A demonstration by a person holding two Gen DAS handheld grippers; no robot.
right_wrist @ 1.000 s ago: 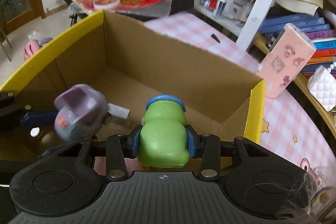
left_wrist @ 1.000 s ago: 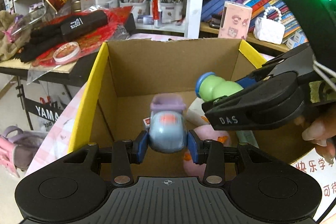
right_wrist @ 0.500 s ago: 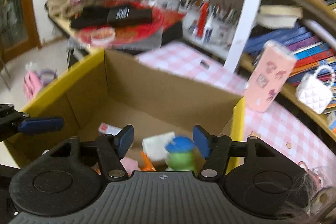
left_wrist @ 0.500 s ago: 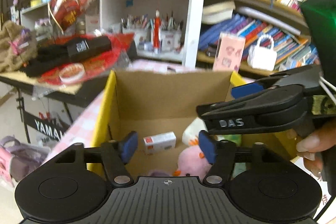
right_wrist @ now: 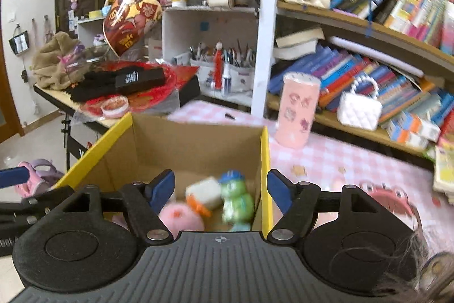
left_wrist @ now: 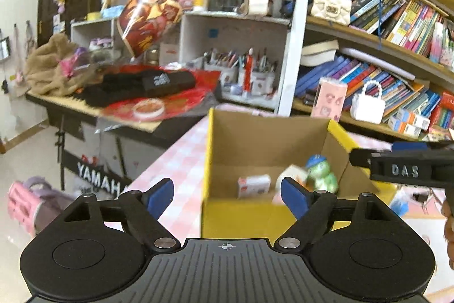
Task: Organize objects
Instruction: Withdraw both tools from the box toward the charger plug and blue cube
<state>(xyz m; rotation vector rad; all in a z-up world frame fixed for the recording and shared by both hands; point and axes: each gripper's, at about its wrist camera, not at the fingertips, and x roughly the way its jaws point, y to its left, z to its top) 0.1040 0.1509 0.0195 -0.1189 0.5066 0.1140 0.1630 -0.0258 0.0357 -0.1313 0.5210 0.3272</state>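
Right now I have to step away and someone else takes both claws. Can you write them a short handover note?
Left claw: jaws opening, nothing between them, in front of the cardboard box.
Right claw: jaws opening, empty, over the box's near edge.
In the box: green toy figure with blue cap, pink plush, white block, small white and red carton.
Done: those items are boxed.
Left: pink canister and a pink item at the right claw's side remain on the checked tablecloth; probably next.
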